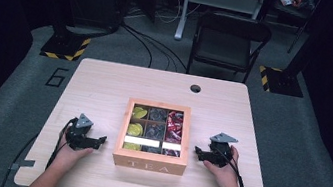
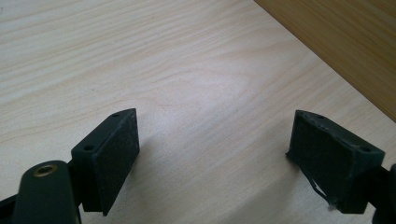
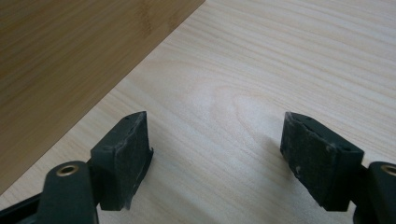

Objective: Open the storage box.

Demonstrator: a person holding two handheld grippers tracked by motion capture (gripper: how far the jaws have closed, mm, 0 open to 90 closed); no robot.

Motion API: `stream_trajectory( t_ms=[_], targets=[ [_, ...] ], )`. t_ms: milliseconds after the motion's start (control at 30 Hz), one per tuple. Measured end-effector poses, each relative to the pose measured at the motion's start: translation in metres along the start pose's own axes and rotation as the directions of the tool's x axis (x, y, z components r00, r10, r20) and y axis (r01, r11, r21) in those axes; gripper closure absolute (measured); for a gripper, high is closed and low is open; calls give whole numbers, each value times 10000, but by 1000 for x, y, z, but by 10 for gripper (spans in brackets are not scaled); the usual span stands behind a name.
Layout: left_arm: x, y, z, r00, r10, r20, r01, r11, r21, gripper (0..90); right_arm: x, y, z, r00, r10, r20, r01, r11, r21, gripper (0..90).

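A wooden tea box (image 1: 149, 163) is sitting near the table's (image 1: 105, 84) front edge, holding yellow, dark and red packets. The left gripper (image 1: 101, 140) and right gripper (image 1: 197, 152) are resting beside it, jaws gaping and empty.

Bright table, dark surroundings, soft shadows

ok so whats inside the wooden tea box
Through the clear lid of the square wooden tea box, three columns of packets show: yellow packets left, dark packets middle, red packets right. White strips cover part of the front row.

Wooden tea box (image 1: 149, 163) mid-table, lid shut, "TEA" on front.
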State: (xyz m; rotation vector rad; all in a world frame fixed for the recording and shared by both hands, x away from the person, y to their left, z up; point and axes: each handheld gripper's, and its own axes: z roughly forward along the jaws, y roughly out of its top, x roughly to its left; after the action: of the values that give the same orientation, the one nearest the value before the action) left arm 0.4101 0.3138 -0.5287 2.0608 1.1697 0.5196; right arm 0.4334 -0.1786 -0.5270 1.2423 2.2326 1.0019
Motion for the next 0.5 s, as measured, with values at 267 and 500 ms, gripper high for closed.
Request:
stream_trajectory(
  t_ms=[267, 500],
  targets=[
    [0, -1, 0, 9999, -64, -118, 62, 9999, -138, 176, 0, 0, 0, 10000, 18, -24, -18, 10000, 6, 235],
    [1, -1, -1, 9998, -108, -155, 105, 9998, -142, 210, 0, 0, 0, 10000, 0, -26, 0, 10000, 3, 235]
  ],
)
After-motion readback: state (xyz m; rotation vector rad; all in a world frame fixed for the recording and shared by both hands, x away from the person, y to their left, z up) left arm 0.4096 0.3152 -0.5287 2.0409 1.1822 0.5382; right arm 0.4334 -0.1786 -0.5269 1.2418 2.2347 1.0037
